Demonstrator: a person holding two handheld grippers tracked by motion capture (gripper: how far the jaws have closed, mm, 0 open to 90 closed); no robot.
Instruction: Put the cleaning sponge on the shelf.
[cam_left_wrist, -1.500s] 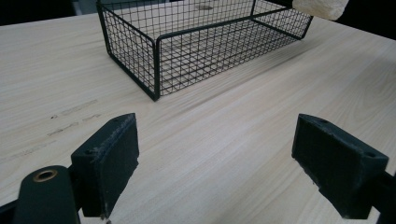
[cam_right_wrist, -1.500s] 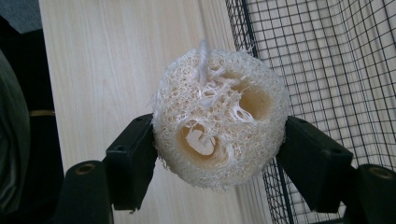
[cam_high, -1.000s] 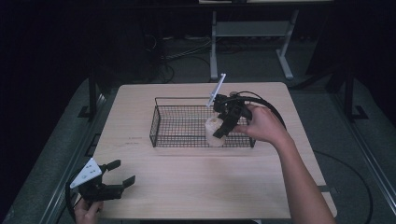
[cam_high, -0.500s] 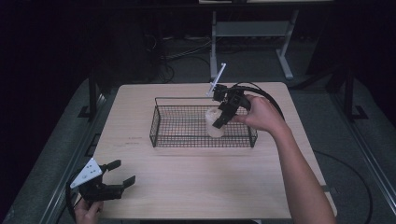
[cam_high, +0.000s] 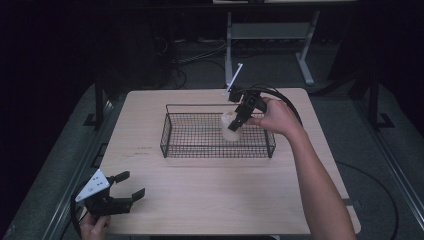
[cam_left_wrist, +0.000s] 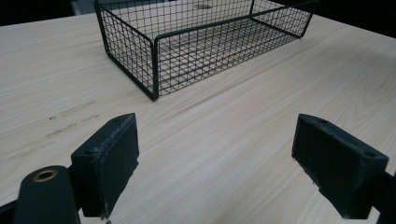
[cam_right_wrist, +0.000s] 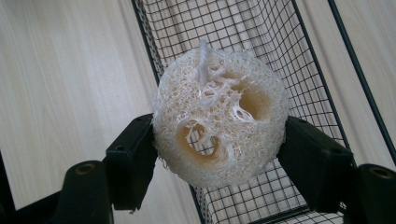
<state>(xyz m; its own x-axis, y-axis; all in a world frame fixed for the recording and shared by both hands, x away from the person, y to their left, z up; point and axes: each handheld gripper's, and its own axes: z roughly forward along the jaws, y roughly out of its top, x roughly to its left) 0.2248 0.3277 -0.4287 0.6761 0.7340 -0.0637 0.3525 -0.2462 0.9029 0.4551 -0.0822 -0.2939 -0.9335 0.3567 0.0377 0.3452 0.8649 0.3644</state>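
Holding a loofah sponge (cam_right_wrist: 218, 116) end-on, the right gripper (cam_high: 239, 116) has its jaws pressed against the sponge's two opposite sides, closed only as far as the fibrous body allows. Grip looks centred on the sponge's girth, likely so the soft piece doesn't twist or slip out.

Position: sponge (cam_high: 230, 125) hangs over the right half of the wire basket (cam_high: 169, 134), near the basket's far rim, apparently clear of the mesh floor. In the right gripper view the basket (cam_right_wrist: 261, 37) interior runs away behind the sponge with its long wall passing underneath, so the gripper is angled down into the basket rather than level. Cannot tell how high above the mesh it sits.

Basket stands in the middle of the tabletop (cam_high: 210, 200), a bit toward the far edge, long side across. Nothing else visible inside it.

Left gripper (cam_high: 121, 192) is parked at the tabletop's near left corner, jaws spread wide, nothing between them. Its own view looks across bare wood at the basket's (cam_left_wrist: 154, 60) near corner, well apart. Reads as idle, kept out of the right arm's path.

Judgement: either a drop into the basket or a lift out; not decidable here.
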